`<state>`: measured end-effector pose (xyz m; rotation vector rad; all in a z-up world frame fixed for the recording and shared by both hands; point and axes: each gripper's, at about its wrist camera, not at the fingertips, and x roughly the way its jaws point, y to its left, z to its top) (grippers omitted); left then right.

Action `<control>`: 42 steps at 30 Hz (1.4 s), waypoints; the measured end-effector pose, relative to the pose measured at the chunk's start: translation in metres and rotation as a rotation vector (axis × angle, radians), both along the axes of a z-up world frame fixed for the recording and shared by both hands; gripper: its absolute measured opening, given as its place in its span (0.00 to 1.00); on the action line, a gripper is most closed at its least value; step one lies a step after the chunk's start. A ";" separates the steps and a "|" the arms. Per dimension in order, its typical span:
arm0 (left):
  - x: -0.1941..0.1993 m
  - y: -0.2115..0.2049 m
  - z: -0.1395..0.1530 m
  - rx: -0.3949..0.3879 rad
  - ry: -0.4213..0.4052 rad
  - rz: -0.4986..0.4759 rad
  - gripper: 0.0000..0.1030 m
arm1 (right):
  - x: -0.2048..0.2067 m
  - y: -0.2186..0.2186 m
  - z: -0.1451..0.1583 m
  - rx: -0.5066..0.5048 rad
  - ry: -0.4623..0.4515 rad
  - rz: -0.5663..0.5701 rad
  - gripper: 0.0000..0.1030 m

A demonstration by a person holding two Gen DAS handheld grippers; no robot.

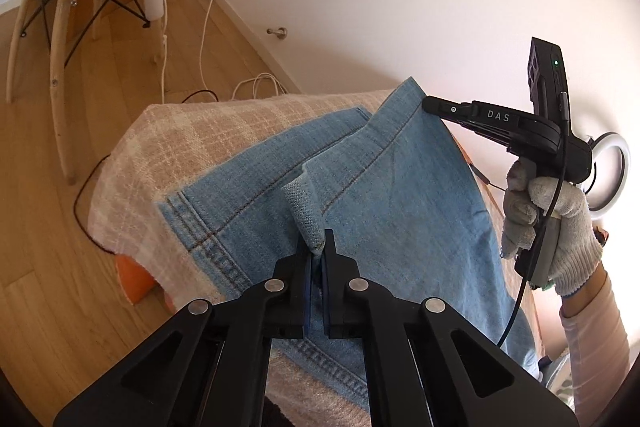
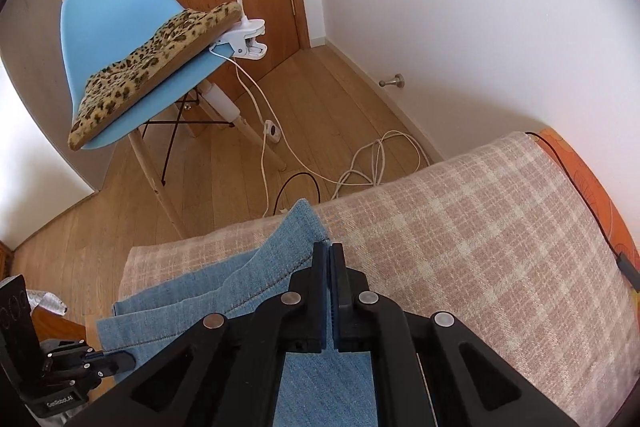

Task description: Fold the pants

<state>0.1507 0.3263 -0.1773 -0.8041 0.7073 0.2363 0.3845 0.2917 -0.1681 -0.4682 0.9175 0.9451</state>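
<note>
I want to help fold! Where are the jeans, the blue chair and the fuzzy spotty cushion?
jeans (image 1: 400, 211): left wrist view, on the lifted leg's denim.
blue chair (image 2: 108, 15): right wrist view, on its backrest.
spotty cushion (image 2: 148, 67): right wrist view, on its furry top.

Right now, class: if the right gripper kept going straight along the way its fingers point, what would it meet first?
The right gripper is shut on the jeans hem, so denim is already there. Beyond it, probably the checked blanket, then the wooden floor, though depth is unclear.
</note>
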 end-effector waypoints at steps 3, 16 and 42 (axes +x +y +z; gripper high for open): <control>0.000 -0.001 -0.002 0.002 0.002 0.001 0.02 | -0.006 0.012 -0.004 -0.010 -0.014 0.005 0.00; -0.014 0.016 -0.007 0.010 0.006 0.064 0.02 | -0.011 0.041 -0.019 -0.021 -0.020 -0.005 0.00; -0.025 0.007 0.023 0.301 0.140 0.202 0.53 | -0.047 -0.070 0.050 0.102 -0.028 -0.151 0.55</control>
